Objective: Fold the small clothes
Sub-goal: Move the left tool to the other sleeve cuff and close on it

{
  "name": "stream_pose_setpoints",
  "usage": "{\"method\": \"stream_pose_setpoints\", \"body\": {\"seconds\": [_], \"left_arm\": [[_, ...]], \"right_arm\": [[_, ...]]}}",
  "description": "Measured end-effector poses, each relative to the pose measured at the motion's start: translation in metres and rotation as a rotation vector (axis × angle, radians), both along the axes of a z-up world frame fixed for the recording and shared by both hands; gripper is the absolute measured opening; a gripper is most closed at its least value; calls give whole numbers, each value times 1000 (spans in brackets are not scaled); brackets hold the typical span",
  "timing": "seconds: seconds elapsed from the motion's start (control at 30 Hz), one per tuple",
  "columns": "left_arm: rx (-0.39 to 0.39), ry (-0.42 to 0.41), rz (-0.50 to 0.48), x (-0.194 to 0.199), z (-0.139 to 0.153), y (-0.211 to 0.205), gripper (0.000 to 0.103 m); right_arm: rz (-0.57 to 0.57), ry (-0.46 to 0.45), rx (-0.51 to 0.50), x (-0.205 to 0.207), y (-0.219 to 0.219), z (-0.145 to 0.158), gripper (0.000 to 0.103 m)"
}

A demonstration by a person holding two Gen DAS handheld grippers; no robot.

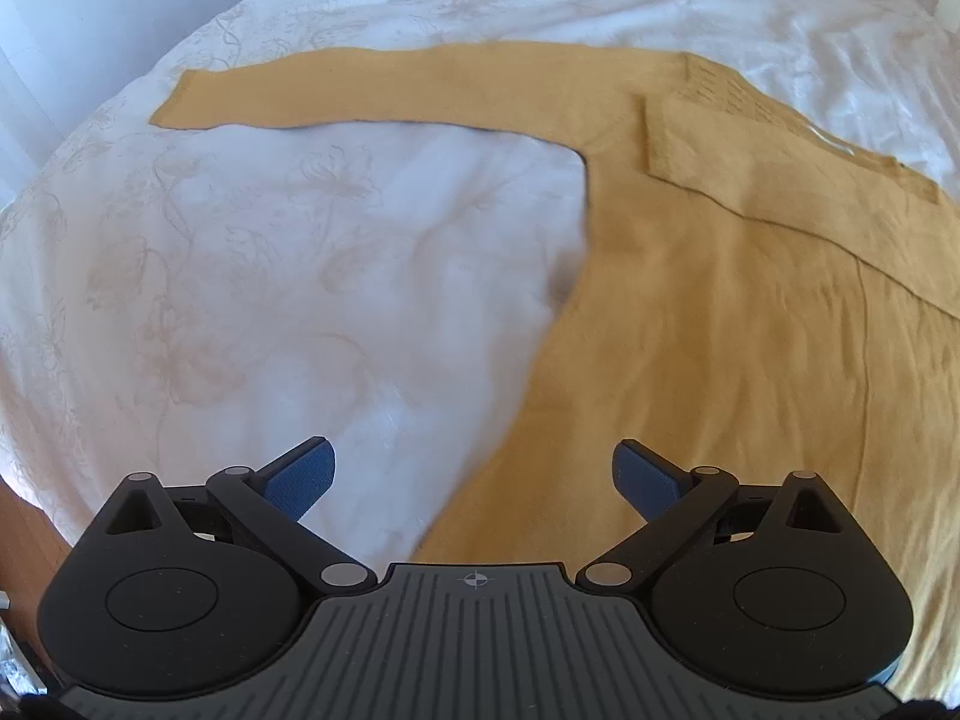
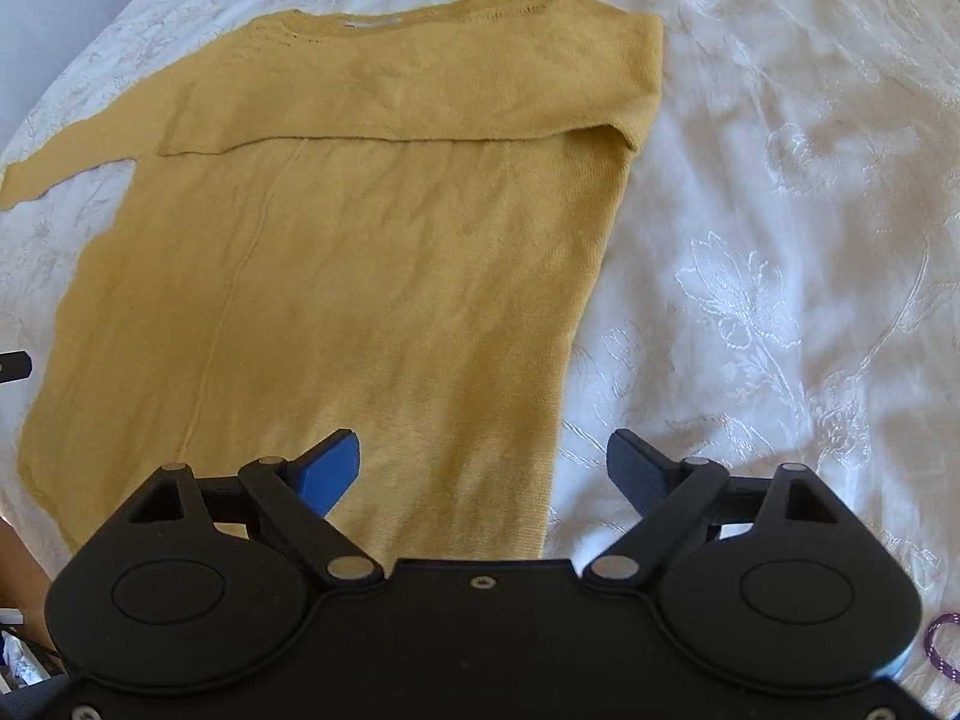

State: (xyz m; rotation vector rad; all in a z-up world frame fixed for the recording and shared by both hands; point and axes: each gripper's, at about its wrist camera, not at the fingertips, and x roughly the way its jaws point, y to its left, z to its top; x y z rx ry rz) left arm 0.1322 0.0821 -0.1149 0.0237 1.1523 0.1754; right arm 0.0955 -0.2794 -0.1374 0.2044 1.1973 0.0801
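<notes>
While both the left gripper and right gripper hover wide open and empty, the mustard sweater lies flat ahead beneath them on the white bedspread, where a shallow pinch could grab bedding instead.

Mustard-yellow knit sweater, lying flat on the bed. In the right wrist view it fills the centre and left of frame, neckline at the top, hem at the bottom. Right-hand sleeve is folded across the chest as a horizontal band, cuff ending at left. Other sleeve is still spread out straight, running to the upper left in the left wrist view. Open-knit pattern near the shoulders. Body mostly smooth, light wrinkles, one vertical seam line.
</notes>
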Motion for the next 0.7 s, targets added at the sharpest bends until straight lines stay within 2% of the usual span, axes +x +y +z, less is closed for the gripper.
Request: {"method": "stream_pose_setpoints", "body": {"seconds": [0.27,0.5,0.7], "left_arm": [[24,-57,20,66,10,90,100],[97,-109,6,132,21,169,100],[113,-148,25,186,29,228,100]], "right_arm": [[-52,-94,99,15,35,38,94],[-119,-101,129,40,70,54,94],[-131,-107,127,65,103,62,94]]}}
